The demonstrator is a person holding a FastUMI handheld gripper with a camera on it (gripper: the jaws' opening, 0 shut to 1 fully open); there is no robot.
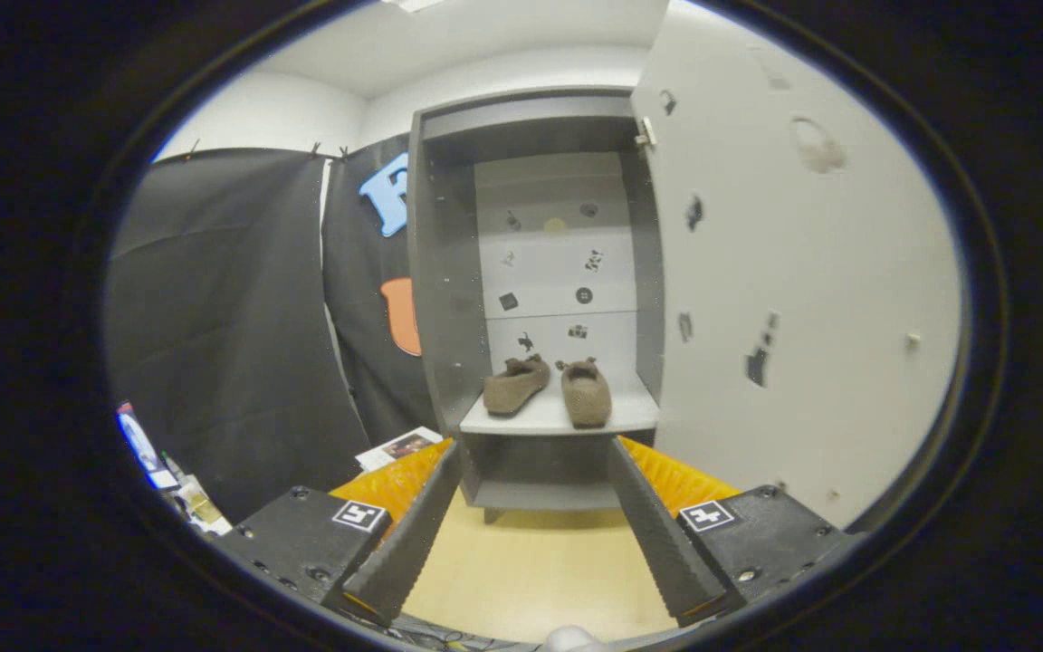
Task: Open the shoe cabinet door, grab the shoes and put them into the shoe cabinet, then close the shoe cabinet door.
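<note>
A tall grey shoe cabinet [442,272] stands ahead of me, beyond the fingers. Its pale door [802,299] is swung wide open to the right, close beside my gripper. Two brown shoes rest side by side on the lower shelf [630,418]: the left shoe [516,385] angled, the right shoe [586,392] pointing toward me. My gripper [535,462] is held back from the cabinet, fingers [413,530] spread wide apart with nothing between them. The shoes lie well beyond the fingertips.
Black cloth walls [232,317] hang to the left of the cabinet. A paper or booklet [399,446] lies on the floor by the cabinet's left foot. Light wooden floor [531,561] stretches between me and the cabinet. Small clutter [173,480] sits at the far left.
</note>
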